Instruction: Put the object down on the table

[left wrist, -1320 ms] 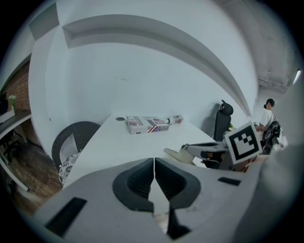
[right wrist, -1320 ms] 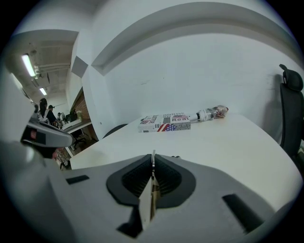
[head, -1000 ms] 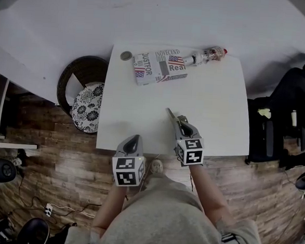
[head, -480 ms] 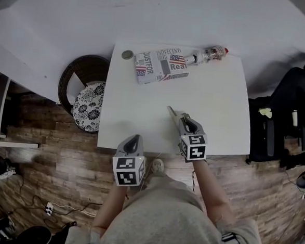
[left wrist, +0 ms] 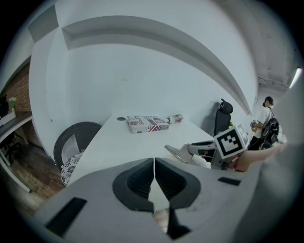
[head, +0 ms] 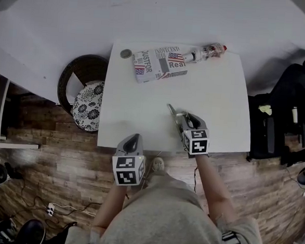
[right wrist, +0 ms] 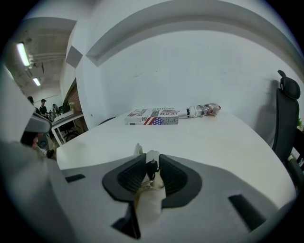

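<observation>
A flat metal tool (head: 172, 113) with a pale handle lies on the white table (head: 216, 97), its blade tip pointing away from me. My right gripper (head: 186, 121) sits low over the handle end near the front edge. In the right gripper view the handle (right wrist: 151, 166) stands between the pads, and the jaws are opening and parted around it. The left gripper view shows the blade (left wrist: 175, 153) flat on the table ahead of the right gripper (left wrist: 199, 149). My left gripper (head: 132, 142) hovers at the table's front edge, shut and empty, its pads meeting (left wrist: 154, 163).
A printed box (head: 160, 64) lies at the table's far side, with a bottle (head: 207, 52) on its side to the right and a small round lid (head: 126, 54) to the left. A wicker chair (head: 86, 101) stands left of the table, a black office chair (head: 286, 112) right.
The right gripper has shifted slightly to the right and its jaws have parted. The tool's tip stays at the same spot on the table. The left gripper has not moved.
</observation>
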`<state>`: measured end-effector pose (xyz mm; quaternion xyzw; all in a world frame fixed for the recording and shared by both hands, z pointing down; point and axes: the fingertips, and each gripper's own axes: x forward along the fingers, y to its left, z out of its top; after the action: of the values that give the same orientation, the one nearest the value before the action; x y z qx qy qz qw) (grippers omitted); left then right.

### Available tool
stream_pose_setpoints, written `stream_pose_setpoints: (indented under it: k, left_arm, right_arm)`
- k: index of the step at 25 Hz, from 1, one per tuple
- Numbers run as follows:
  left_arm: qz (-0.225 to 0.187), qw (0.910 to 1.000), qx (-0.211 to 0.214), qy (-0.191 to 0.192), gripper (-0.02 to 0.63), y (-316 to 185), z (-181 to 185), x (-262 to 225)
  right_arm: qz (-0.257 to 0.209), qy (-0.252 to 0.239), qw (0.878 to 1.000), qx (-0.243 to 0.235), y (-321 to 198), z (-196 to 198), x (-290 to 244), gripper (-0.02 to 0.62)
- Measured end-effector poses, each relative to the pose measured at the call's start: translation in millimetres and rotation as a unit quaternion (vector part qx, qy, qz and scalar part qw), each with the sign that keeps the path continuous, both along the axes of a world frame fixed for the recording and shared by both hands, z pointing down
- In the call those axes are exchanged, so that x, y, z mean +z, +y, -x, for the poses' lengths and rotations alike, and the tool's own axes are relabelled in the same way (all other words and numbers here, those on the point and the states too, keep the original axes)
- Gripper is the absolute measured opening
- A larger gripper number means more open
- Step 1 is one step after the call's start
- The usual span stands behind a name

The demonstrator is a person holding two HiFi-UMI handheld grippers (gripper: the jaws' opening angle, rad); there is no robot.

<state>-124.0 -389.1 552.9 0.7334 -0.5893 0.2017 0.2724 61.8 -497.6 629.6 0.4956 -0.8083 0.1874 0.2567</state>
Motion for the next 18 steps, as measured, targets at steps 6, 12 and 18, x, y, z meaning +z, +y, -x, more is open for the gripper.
stream_pose_setpoints:
  k: [6, 12, 18]
  left_arm:
    - [0.003, 1.0000, -0.001, -0.002, 0.009, 5.1, 3.5, 1.3]
    - [0.002, 1.0000, 0.001, -0.003, 0.009, 8.9, 2.2, -0.9]
    - [-0.002, 1.0000, 0.006, -0.002, 0.009, 20.6, 1.0, -3.5]
  right_arm:
    - [-0.003, 0.011, 1.000, -0.003, -1.6, -3.4, 2.3, 0.098]
    - [-0.001, 0.013, 1.000, 0.001, -2.9, -5.0, 3.7, 0.100]
    - [-0.014, 0.022, 1.000, 0.017, 3.4, -7.6, -9.4, 0.106]
